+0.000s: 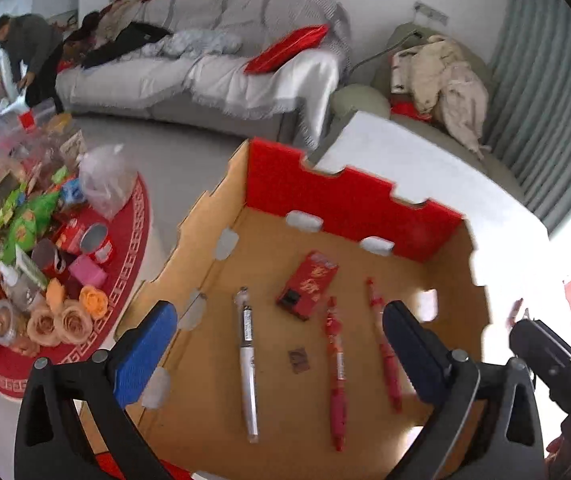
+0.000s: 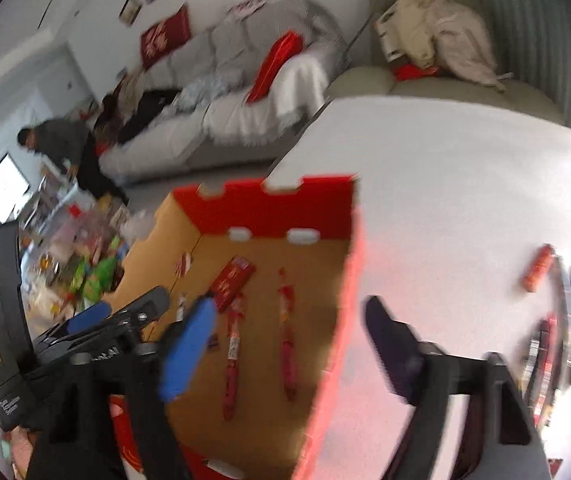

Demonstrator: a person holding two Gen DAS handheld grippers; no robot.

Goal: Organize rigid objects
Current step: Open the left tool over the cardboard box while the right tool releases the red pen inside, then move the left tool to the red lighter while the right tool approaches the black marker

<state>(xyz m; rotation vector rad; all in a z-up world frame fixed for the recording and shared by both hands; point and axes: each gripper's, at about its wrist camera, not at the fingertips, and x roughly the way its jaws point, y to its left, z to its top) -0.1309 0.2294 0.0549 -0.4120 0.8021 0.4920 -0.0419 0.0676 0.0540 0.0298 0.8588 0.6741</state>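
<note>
Left gripper wide, empty, over box. Right gripper wide, empty, straddling box wall. Already in box, centre frame: silver pen, two red pens, red pack. Remaining: red tube plus blurred items, right edge, on table.

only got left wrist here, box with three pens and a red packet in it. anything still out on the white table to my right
Observer: Yes, a small red box lies on the table, right of the carton.
Operator: right tongs got anything
Observer: No, the right tongs are open and empty, astride the carton's right wall.
Operator: more stuff past that red box
Observer: Dark and red items at the table's right edge, too blurred to name.
</note>
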